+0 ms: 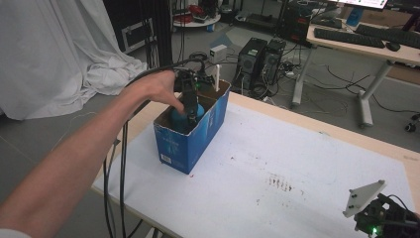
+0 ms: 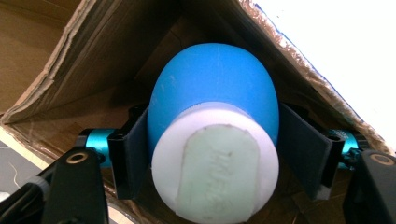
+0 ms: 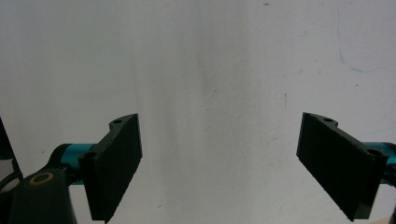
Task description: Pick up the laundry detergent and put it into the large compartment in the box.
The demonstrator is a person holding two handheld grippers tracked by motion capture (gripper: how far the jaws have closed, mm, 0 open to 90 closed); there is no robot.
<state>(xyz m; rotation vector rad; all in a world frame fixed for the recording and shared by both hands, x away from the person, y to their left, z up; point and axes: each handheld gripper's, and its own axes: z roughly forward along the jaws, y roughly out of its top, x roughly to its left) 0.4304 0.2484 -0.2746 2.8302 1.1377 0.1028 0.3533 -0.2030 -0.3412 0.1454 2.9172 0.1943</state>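
Note:
A blue cardboard box (image 1: 190,144) stands open-topped near the table's left edge. My left gripper (image 1: 190,115) reaches down into it from above. In the left gripper view a rounded blue object (image 2: 215,88) with a white flat end (image 2: 215,172) sits between the jaws of the left gripper (image 2: 212,154). The pads (image 2: 137,149) flank its sides closely, and I see no squeeze on it. My right gripper (image 1: 379,223) hovers at the table's front right corner. In the right gripper view the right gripper (image 3: 219,163) stands wide open over bare white tabletop.
A white stick (image 1: 217,77) rises from the far end of the box. Brown cardboard walls (image 2: 70,60) close in around the left gripper. The white table (image 1: 297,163) has small dark specks. Cables (image 1: 121,163) hang off the left edge. Beyond are computer towers (image 1: 260,57) and a desk (image 1: 366,44).

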